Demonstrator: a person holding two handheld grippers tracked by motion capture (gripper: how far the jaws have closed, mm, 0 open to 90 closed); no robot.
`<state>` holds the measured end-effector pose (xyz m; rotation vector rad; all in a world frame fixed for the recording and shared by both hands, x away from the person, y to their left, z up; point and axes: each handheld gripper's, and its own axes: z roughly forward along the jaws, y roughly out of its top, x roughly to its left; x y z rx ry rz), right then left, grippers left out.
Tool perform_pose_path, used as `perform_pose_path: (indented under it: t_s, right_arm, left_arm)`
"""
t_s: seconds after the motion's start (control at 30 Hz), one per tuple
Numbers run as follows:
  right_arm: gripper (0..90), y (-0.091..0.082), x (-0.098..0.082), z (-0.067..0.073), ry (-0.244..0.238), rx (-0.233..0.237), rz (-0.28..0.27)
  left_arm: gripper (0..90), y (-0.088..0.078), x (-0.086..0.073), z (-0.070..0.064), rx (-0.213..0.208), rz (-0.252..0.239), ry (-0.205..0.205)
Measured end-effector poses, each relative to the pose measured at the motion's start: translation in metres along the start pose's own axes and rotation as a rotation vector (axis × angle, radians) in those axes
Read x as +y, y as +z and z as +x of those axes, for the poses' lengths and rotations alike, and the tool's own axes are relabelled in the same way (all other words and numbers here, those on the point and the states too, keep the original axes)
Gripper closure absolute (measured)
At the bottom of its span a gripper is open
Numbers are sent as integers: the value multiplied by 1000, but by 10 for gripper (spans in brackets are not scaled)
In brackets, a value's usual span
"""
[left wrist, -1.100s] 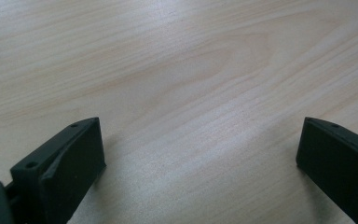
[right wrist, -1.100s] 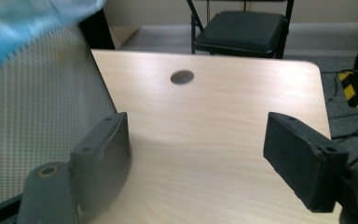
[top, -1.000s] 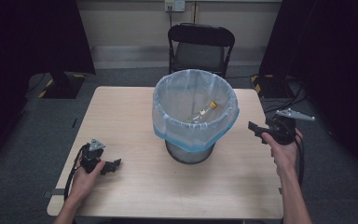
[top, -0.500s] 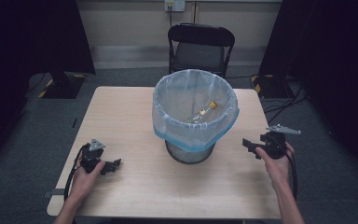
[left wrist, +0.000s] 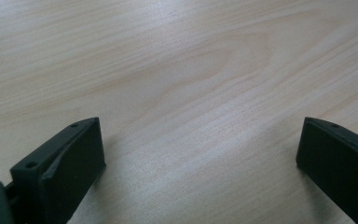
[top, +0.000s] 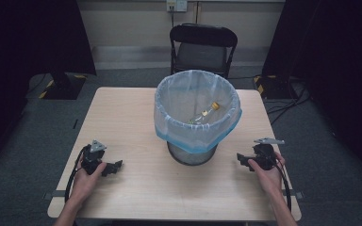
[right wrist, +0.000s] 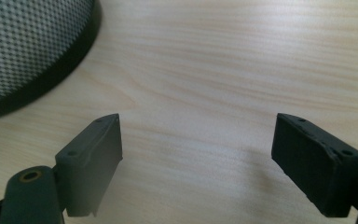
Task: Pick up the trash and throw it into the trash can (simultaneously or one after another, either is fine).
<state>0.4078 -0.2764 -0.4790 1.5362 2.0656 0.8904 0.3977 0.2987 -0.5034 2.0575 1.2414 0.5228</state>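
A mesh wastebasket (top: 191,153) lined with a pale blue bag (top: 169,123) stands in the middle of the wooden table (top: 122,117). Inside lies a clear bottle (top: 206,112) with a yellow cap. My left gripper (top: 115,165) rests low at the front left of the table, open, with bare wood between its jaws (left wrist: 200,154). My right gripper (top: 242,158) sits low at the front right, just right of the basket's base (right wrist: 23,51). Its jaws have just been opening and stand wide apart with nothing between them (right wrist: 198,149).
A black chair (top: 202,44) stands behind the table's far edge. Cables (top: 287,101) lie on the grey floor at the right. Dark curtains hang on both sides. Bare tabletop lies on either side of the basket.
The right hand has come down from beside the basket's rim to just above the tabletop, nearer the front edge. The left hand has stayed where it was.
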Motion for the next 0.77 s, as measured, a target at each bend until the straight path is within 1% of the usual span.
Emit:
perform_pose_path:
  t_s: [0.03, 0.13, 0.17, 0.2, 0.27, 0.3, 0.33, 0.37, 0.4, 0.43, 0.47, 0.53, 0.6, 0.63, 0.67, 0.77]
  right_arm:
    - [155, 1, -1, 1, -9, -9, 2]
    - [154, 5, -3, 5, -23, -8, 13]
    - [155, 6, -3, 6, -22, -2, 19]
    - [155, 8, -4, 7, -19, 4, 26]
    - [150, 10, -6, 11, -19, 13, 40]
    - [154, 10, -9, 13, -24, -3, 23]
    - [154, 11, -11, 14, -33, -10, 10]
    - [142, 11, -13, 16, -65, -27, 6]
    - [142, 11, -13, 16, -65, -27, 6]
    - [136, 11, -16, 16, -57, -28, -24]
    - [136, 11, -16, 16, -57, -28, -24]
    - [135, 12, -19, 16, -57, -28, -48]
    - [135, 12, -19, 16, -57, -28, -48]
    - [135, 12, -19, 16, -57, -28, -48]
    - [135, 12, -19, 16, -57, -28, -48]
    - [135, 12, -19, 16, -57, -28, -48]
  left_arm:
    - [3, 0, 0, 0, 0, 0, 0]
    - [3, 0, 0, 0, 0, 0, -1]
    - [3, 0, 0, 1, 0, 6, 8]
    - [3, 0, 0, 0, 2, 0, 1]
    - [3, 0, 0, 0, 0, 0, 0]
    - [3, 0, 0, 1, 1, 6, 8]
    - [3, 0, 0, 0, 1, 0, 0]
    - [3, 0, 0, 0, 2, 0, 0]
    - [3, 0, 0, 0, 0, 0, 0]
    - [3, 0, 0, 0, 2, 0, 0]
    - [3, 0, 0, 0, 1, 0, 0]
    - [3, 0, 0, 0, 2, 0, 0]
    - [3, 0, 0, 0, 2, 0, 0]
    - [3, 0, 0, 1, 1, 6, 8]
    - [3, 0, 0, 0, 2, 0, 0]
    - [3, 0, 0, 0, 0, 0, 0]
